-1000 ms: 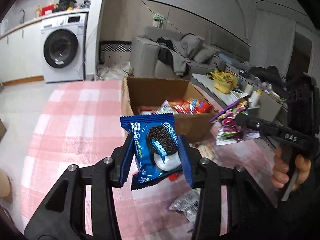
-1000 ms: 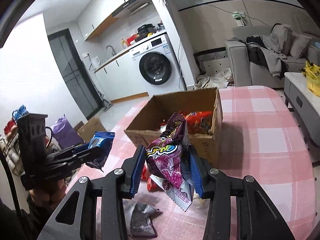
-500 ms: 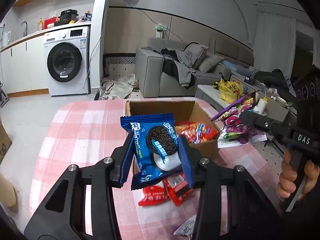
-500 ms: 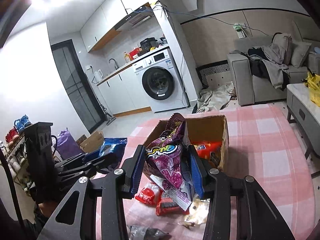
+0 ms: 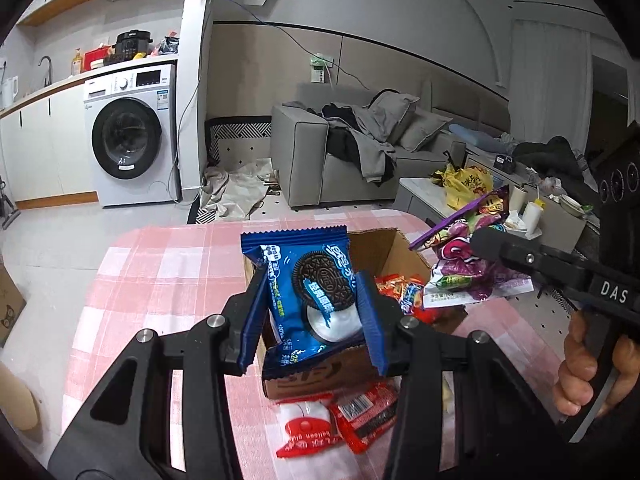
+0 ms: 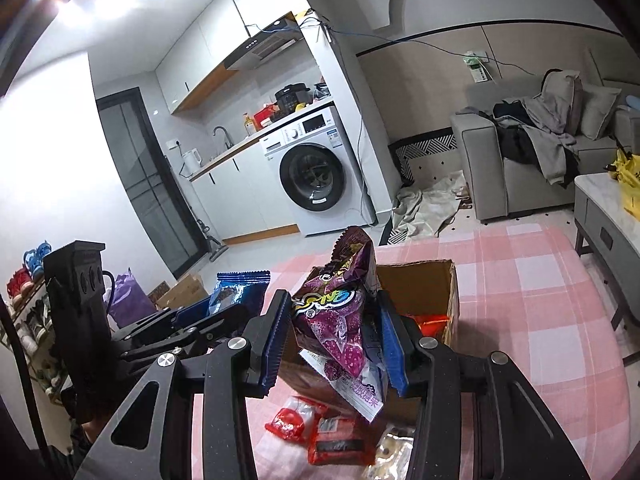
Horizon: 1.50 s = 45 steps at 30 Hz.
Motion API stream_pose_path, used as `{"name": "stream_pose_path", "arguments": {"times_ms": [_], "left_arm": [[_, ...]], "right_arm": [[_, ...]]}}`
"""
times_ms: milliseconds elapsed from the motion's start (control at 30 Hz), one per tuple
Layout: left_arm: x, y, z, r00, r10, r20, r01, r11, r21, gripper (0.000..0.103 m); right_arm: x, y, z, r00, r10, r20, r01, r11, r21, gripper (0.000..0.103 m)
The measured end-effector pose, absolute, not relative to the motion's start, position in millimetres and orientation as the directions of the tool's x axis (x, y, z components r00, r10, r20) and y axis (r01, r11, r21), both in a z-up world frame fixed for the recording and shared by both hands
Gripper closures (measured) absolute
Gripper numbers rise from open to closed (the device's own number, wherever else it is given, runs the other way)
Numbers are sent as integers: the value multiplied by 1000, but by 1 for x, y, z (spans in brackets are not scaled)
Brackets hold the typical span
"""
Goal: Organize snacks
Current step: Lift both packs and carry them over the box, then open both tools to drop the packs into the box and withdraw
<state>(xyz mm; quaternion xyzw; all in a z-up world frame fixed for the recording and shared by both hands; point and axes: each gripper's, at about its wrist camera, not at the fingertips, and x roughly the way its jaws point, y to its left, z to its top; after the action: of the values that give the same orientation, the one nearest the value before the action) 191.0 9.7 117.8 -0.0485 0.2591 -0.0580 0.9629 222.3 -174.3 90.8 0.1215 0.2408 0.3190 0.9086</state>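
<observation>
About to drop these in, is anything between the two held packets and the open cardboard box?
Nothing visible. The Oreo packet in the left claw and the purple snack bag in the right claw are near the open-topped cardboard box.

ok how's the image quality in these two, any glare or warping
Left wrist view: even light, the oreo packet sharp, walls and washing machine bowed by the fisheye, dark corners. Right wrist view: ceiling lights blown out at top left, the purple snack bag still crisp.
</observation>
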Motion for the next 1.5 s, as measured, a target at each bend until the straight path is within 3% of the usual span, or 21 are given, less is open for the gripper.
{"name": "stream_pose_path", "arguments": {"times_ms": [433,1267,1367,1433,1500], "left_arm": [[245,10,96,841,-136,-524,59,985,-160,63],[325,-17,31,780,-107,-616,56,993,-101,63],[327,-18,29,776,-97,-623,48,994,-95,62],[325,-18,31,777,-106,-620,56,993,-99,56],[320,-18,34,778,-104,-619,55,994,-98,33]], "right_arm": [[265,-167,78,671,627,-396,-475,773,420,60],[332,-126,35,602,607,-519,-449,795,408,59],[327,-126,38,606,603,-519,-458,798,392,52],[322,-130,41,615,599,-513,-468,800,374,52],[317,-134,43,620,590,-517,-471,807,356,49]]}}
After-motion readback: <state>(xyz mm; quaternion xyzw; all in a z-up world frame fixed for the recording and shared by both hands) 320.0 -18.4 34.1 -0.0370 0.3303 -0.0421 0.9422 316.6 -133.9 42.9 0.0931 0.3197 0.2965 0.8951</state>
